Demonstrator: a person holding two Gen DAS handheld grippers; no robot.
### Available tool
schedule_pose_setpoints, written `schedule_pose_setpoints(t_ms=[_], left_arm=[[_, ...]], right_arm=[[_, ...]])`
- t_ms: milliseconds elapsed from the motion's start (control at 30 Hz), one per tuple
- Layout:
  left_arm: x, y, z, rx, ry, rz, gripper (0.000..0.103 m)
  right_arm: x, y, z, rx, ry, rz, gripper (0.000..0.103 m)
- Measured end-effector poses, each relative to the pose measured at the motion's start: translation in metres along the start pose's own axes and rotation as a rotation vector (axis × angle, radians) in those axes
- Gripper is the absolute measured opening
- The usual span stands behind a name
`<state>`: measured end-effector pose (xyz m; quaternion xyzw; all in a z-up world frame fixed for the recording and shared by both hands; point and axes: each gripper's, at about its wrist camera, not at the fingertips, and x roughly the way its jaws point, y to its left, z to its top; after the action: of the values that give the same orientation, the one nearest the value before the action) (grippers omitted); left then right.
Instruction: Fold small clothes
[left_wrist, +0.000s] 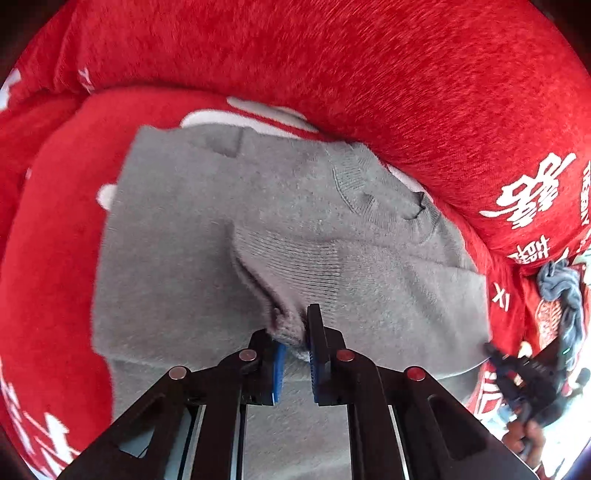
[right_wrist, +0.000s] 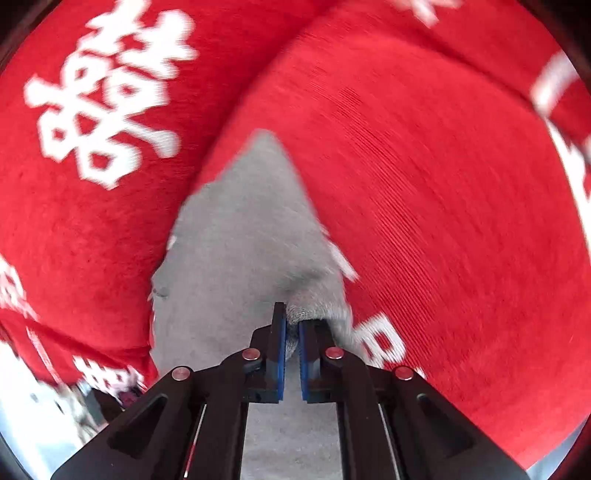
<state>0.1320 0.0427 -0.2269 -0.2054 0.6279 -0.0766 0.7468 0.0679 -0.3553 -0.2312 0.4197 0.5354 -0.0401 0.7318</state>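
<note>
**Mid-fold, both grippers pinching**

Grey sweater (left_wrist: 280, 229) spread ahead on red blanket (left_wrist: 332, 66). Left gripper (left_wrist: 295, 347) clamps its ribbed cuff; right gripper (right_wrist: 291, 332) nipped on an edge, probably the hem (blurred). Next: carry fabric forward together, evenly.

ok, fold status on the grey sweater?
Partway. Done: the grey sweater lies spread on the red blanket, and a ribbed sleeve cuff already lies folded across the body. In hand: the left gripper pinches a bunch of knit at the near edge; the right gripper is shut on another part of the fabric. Left: carrying that edge over toward the collar and flattening.
</note>
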Motion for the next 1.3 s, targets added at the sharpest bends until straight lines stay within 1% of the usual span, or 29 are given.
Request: schedule_pose_setpoints(t_ms=[67,133,167,200,267,300,367,433,467,500,533,567,600,633,700,767,800,833,867,900,933,967,1000,1033,1067,1100,1133,1233,1300], left_arm=[[0.003,0.004,-0.004,0.017,0.008,0.030,0.013],[0.010,0.009,-0.009,0.035,0.030,0.073,0.013],[0.008,0.010,-0.011,0.041,0.021,0.067,0.013],[0.005,0.010,-0.011,0.049,0.018,0.084,0.013],[-0.003,0.011,-0.013,0.072,0.006,0.153,0.013],[-0.007,0.012,-0.014,0.083,0.002,0.191,0.013],[-0.015,0.014,-0.016,0.092,0.007,0.238,0.013],[-0.021,0.014,-0.015,0.109,0.016,0.270,0.013],[-0.024,0.014,-0.014,0.117,0.014,0.270,0.013],[-0.028,0.012,-0.012,0.130,0.005,0.261,0.013],[-0.029,0.009,-0.011,0.138,-0.003,0.256,0.013],[-0.031,0.005,-0.008,0.150,-0.017,0.251,0.013],[-0.032,0.001,-0.005,0.156,-0.027,0.244,0.013],[-0.031,-0.003,-0.002,0.159,-0.034,0.235,0.013],[-0.028,-0.012,0.003,0.168,-0.040,0.200,0.013],[-0.019,-0.020,0.005,0.183,-0.033,0.190,0.013],[-0.013,-0.023,0.005,0.195,-0.026,0.195,0.013],[-0.006,-0.027,0.005,0.212,-0.017,0.211,0.013],[-0.002,-0.033,0.004,0.224,-0.012,0.227,0.013],[0.003,-0.034,0.003,0.238,-0.007,0.243,0.013],[0.009,-0.033,0.001,0.252,0.000,0.258,0.013],[0.015,-0.029,-0.003,0.259,0.016,0.274,0.013],[0.019,-0.027,-0.005,0.258,0.024,0.272,0.013],[0.018,-0.025,-0.007,0.258,0.009,0.263,0.013],[0.016,-0.024,-0.007,0.257,0.005,0.256,0.013],[0.015,-0.024,-0.007,0.252,0.016,0.256,0.013],[0.014,-0.023,-0.007,0.252,0.019,0.257,0.013],[0.013,-0.025,-0.009,0.264,0.027,0.275,0.013],[0.012,-0.027,-0.011,0.274,0.029,0.288,0.013]], right_arm=[[-0.002,0.005,0.009,-0.081,0.002,-0.038,0.006],[0.008,-0.007,0.013,-0.135,0.054,-0.085,0.006],[0.014,-0.009,0.011,-0.145,0.085,-0.104,0.006],[0.015,-0.013,0.008,-0.150,0.088,-0.093,0.006],[0.008,-0.014,0.006,-0.140,0.100,-0.087,0.008],[0.005,-0.015,0.005,-0.134,0.104,-0.092,0.009],[-0.009,-0.017,0.000,-0.132,0.105,-0.124,0.011],[-0.018,-0.016,-0.007,-0.161,0.088,-0.169,0.015],[-0.025,-0.013,-0.007,-0.187,0.070,-0.178,0.015],[-0.032,-0.010,-0.006,-0.204,0.051,-0.185,0.020],[-0.035,-0.009,-0.003,-0.215,0.036,-0.191,0.029],[-0.033,-0.006,0.001,-0.217,0.026,-0.192,0.036],[-0.032,-0.006,0.009,-0.207,0.014,-0.187,0.047],[-0.030,-0.008,0.016,-0.192,0.010,-0.173,0.048],[-0.018,-0.014,0.029,-0.149,0.035,-0.111,0.048],[0.008,-0.026,0.039,-0.049,0.136,-0.015,0.046],[0.019,-0.024,0.038,-0.021,0.167,-0.001,0.025],[0.023,-0.023,0.038,-0.014,0.177,-0.013,0.014],[0.022,-0.018,0.038,-0.040,0.171,-0.024,0.014],[0.018,-0.011,0.036,-0.094,0.160,-0.051,0.014],[0.014,-0.003,0.034,-0.167,0.138,-0.102,0.014],[0.013,0.001,0.031,-0.223,0.123,-0.163,0.014],[0.016,0.003,0.028,-0.300,0.111,-0.286,0.014],[0.017,0.004,0.027,-0.327,0.105,-0.304,0.014],[0.015,0.005,0.026,-0.335,0.102,-0.303,0.015],[0.013,0.007,0.025,-0.331,0.100,-0.309,0.016],[0.010,0.009,0.023,-0.327,0.094,-0.317,0.020],[-0.003,0.018,0.012,-0.325,0.062,-0.334,0.020],[-0.011,0.028,0.004,-0.345,0.043,-0.318,0.020]])
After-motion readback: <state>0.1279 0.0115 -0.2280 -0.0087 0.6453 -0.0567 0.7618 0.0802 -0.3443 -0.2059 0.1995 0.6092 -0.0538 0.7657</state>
